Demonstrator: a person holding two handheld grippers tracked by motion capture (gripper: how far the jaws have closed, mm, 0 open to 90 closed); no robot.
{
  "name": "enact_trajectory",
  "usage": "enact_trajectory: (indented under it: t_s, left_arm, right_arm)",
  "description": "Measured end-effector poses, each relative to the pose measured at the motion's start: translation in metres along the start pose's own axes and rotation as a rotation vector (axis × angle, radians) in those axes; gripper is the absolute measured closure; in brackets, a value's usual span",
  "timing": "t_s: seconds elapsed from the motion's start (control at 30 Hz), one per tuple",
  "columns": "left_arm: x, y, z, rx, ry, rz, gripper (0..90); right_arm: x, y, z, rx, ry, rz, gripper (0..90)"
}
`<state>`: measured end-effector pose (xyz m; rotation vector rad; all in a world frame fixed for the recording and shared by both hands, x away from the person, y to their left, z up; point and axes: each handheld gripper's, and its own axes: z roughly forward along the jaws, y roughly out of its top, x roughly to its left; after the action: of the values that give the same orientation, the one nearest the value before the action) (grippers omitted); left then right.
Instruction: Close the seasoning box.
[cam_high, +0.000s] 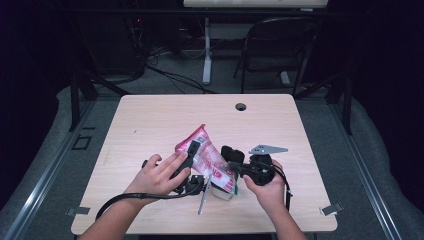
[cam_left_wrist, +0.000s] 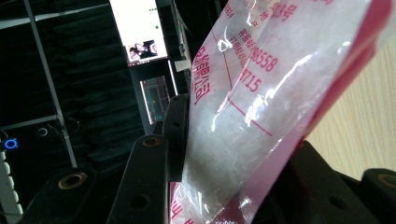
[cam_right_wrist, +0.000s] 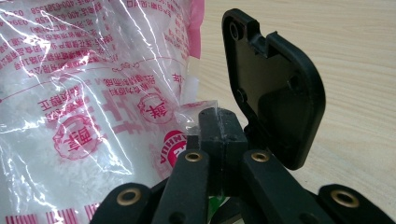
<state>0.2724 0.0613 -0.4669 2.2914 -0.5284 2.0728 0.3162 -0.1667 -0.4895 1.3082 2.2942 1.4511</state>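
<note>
- 2 tools at work on 1 clear bag (cam_high: 207, 159) with pink print and white grains inside, propped up near the middle of the bench (cam_high: 150, 115).
- Left tool (cam_high: 191, 150): jaws clamped on the bag's upper pink-edged part; in the left gripper view the plastic (cam_left_wrist: 243, 107) runs between them.
- Right tool (cam_high: 231, 159): jaws pressed together on a small corner of the plastic (cam_right_wrist: 198, 109), seen in the right gripper view.
- Step in hand, as I judge it: both grips set, ready to tear the corner open.
- Next move calls for pulling the hands apart while the left keeps the bag upright, or the grains may spill.
- Metal rod (cam_high: 202, 199) lies on the bench just in front of the bag.
</note>
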Motion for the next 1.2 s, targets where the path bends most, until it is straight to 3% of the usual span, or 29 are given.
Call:
enact_trajectory:
  t_s: [0.37, 1.2]
  left_arm:
    - [0.0015, 0.0025, -0.0002, -0.003, -0.019, 0.004, 68.0]
    - [0.0006, 0.0056, -0.0009, -0.022, -0.012, 0.01, 69.4]
  right_arm:
    - [-0.0011, -0.0008, -0.0008, 0.008, -0.006, -0.003, 90.0]
    - [-0.0039, -0.0043, -0.0034, -0.002, -0.01, 0.009, 90.0]
